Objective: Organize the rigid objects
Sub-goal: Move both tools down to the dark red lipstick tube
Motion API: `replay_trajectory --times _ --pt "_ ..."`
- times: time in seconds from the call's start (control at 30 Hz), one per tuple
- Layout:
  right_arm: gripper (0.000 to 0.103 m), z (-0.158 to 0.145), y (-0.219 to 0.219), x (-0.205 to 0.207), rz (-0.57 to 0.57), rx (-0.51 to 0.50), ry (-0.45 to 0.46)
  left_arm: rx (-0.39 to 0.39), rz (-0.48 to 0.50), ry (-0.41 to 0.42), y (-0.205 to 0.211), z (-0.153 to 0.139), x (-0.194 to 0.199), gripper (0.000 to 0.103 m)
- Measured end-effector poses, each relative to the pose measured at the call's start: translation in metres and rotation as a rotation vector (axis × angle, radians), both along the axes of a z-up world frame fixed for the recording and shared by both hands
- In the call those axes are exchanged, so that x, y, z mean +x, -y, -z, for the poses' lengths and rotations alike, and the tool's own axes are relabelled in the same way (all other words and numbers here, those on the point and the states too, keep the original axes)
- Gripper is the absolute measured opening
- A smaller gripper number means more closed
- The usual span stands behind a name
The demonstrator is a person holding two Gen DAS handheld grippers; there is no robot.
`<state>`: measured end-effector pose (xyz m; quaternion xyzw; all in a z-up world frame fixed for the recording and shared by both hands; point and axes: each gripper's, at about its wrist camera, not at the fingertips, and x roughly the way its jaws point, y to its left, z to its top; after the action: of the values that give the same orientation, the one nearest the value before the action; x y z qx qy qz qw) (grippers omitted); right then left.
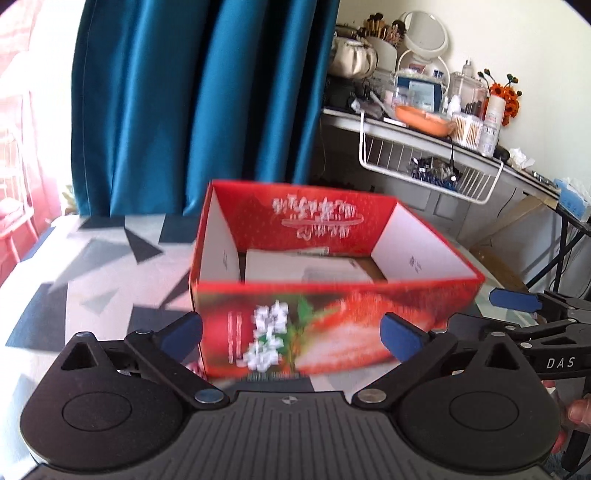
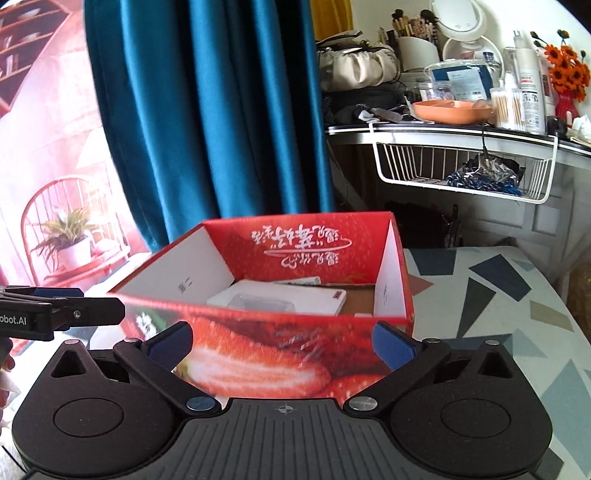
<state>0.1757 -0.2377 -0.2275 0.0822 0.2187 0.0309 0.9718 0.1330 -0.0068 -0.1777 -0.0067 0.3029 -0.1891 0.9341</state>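
A red box printed with strawberries and white flowers stands open-topped on the surface, which wears a cloth of grey, white and dark blue triangles. Inside it lies a flat white carton on the brown floor of the box, with a thinner white item behind it against the far wall (too blurred to name).

The left gripper faces the near wall of the box with its blue pads spread wide and nothing between them; the box sits just beyond the fingertips, not touched. The right gripper is likewise wide open and empty, aimed at the same near wall from the box's right-hand corner. Each gripper shows at the edge of the other's view, so the two stand side by side.

Behind the box hangs a teal curtain. To the far right, a crowded dressing table carries a round mirror, an orange tray and orange flowers, with a white wire basket hung beneath.
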Motion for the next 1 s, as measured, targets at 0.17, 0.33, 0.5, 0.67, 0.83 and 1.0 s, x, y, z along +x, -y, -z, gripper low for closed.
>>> replay_trajectory --times 0.17,0.33,0.5,0.67,0.83,1.0 --pt "0.103 0.024 -0.014 -0.020 -0.042 -0.063 -0.059 0.003 0.006 -0.094 0.002 0.032 -0.013 0.103" --pt "0.096 0.061 -0.018 -0.031 -0.058 -0.021 -0.177 0.017 0.078 -0.192 0.014 0.065 -0.023 0.099" --pt "0.082 0.076 -0.032 -0.031 -0.095 -0.071 -0.229 0.023 0.089 -0.206 0.016 0.074 -0.024 0.089" --pt "0.066 0.083 -0.040 -0.030 -0.117 -0.103 -0.251 0.010 0.107 -0.232 0.017 0.081 -0.021 0.075" --pt "0.055 0.085 -0.037 -0.027 -0.135 -0.096 -0.268 0.003 0.087 -0.264 0.016 0.087 -0.016 0.072" --pt "0.043 0.087 -0.038 -0.025 -0.148 -0.087 -0.281 0.016 0.085 -0.263 0.018 0.089 -0.013 0.069"
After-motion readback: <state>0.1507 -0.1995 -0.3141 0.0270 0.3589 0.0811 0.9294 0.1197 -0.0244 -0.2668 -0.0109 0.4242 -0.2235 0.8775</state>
